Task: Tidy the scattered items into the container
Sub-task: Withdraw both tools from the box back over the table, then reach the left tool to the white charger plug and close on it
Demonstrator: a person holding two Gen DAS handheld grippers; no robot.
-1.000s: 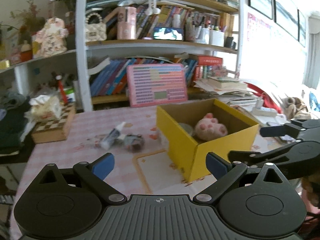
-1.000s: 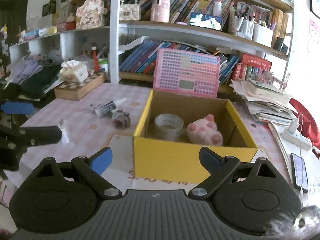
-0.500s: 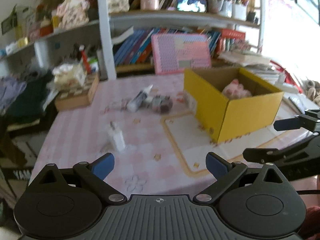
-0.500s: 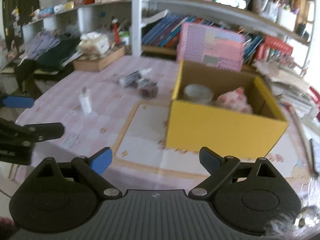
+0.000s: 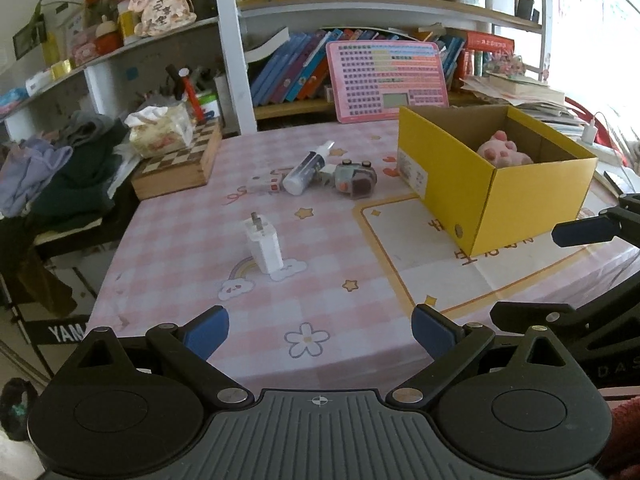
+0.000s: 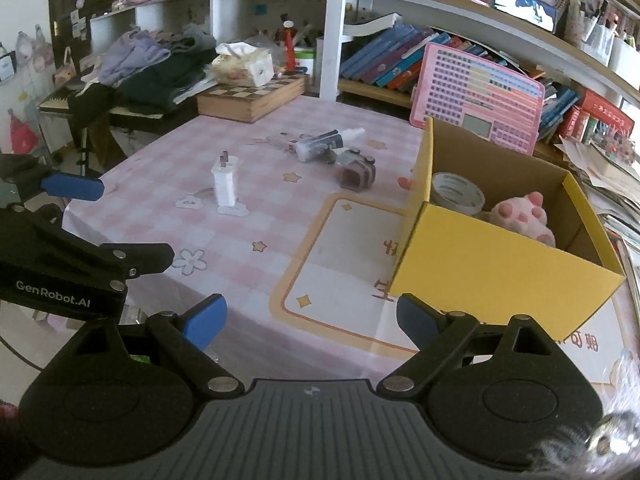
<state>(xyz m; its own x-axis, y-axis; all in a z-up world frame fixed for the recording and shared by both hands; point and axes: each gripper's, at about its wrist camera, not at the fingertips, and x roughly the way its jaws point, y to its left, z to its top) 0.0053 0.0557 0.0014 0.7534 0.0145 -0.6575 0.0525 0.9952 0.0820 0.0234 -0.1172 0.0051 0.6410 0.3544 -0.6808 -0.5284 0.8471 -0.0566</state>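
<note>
— Left wrist view first, from the left edge: what sits on the tabletop (image 5: 192,264)?

— One wooden chessboard box (image 5: 180,168) with one tissue pack (image 5: 160,132) on it, at the far left corner. Then one white charger plug (image 5: 264,246), standing upright with its two prongs up, alone in the middle of the pink checked cloth. Behind it, a small cluster: one white tube bottle (image 5: 306,168) lying on its side, one flat white piece (image 5: 262,183) just beside it with small print too blurred to read, and one small grey and dark red case (image 5: 354,179).

— And the container?

— One yellow cardboard box (image 5: 504,196) on the right, open at the top. This view shows one pink plush paw (image 5: 504,152) inside; the right wrist view adds one roll of tape (image 6: 456,192) beside it.

— The tools?

— Left tool (image 5: 320,330): its two blue pads stand wide apart, nothing between them, low over the near edge of the tabletop. Right tool (image 6: 312,320): likewise spread, empty, just short of the box's near corner.

— Any writing?

— "GenRobot.AI" on the left tool's side in the right wrist view. White letters "YAM" on a dark stand (image 5: 64,332) below the tabletop edge. One pink keyboard-style board (image 5: 386,80) leans against the bookshelf; its keys are too small to read. Chinese characters are printed on the cloth by the box.
</note>
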